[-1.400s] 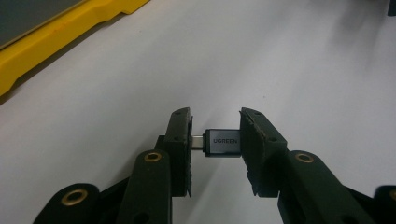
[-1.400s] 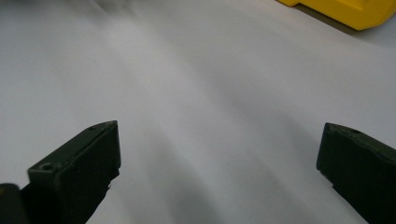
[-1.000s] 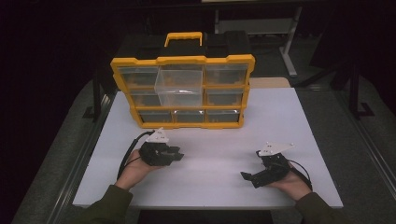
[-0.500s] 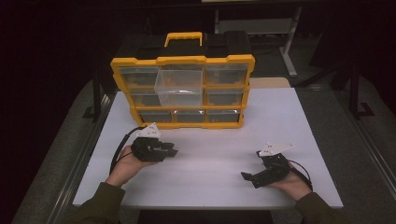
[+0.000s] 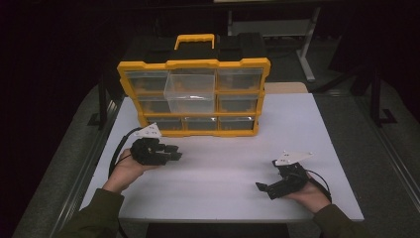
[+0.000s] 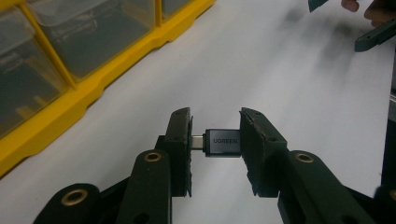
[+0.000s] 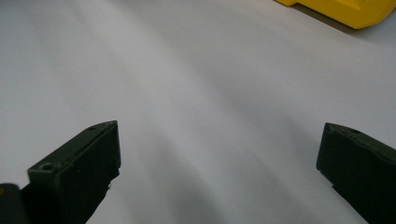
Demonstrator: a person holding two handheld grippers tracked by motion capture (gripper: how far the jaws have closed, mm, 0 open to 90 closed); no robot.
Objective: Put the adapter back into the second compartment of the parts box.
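The left gripper (image 6: pixel 215 144) carries a small grey adapter (image 6: pixel 223 143), its fingers clamped on both ends, above the worktop (image 5: pixel 223 168). The yellow organiser (image 5: pixel 194 94) stands at its 12 o'clock. Next, probably, comes lifting it into the protruding clear drawer (image 5: pixel 192 91). The right gripper (image 5: pixel 277 187) rests with fingers spread, empty.

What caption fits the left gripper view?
Left gripper clamps a grey UGREEN adapter above the white table, beside the yellow organizer.

High view overlooks table (image 5: pixel 218 163); gripper views close, low; share organizer (image 5: pixel 194 96).
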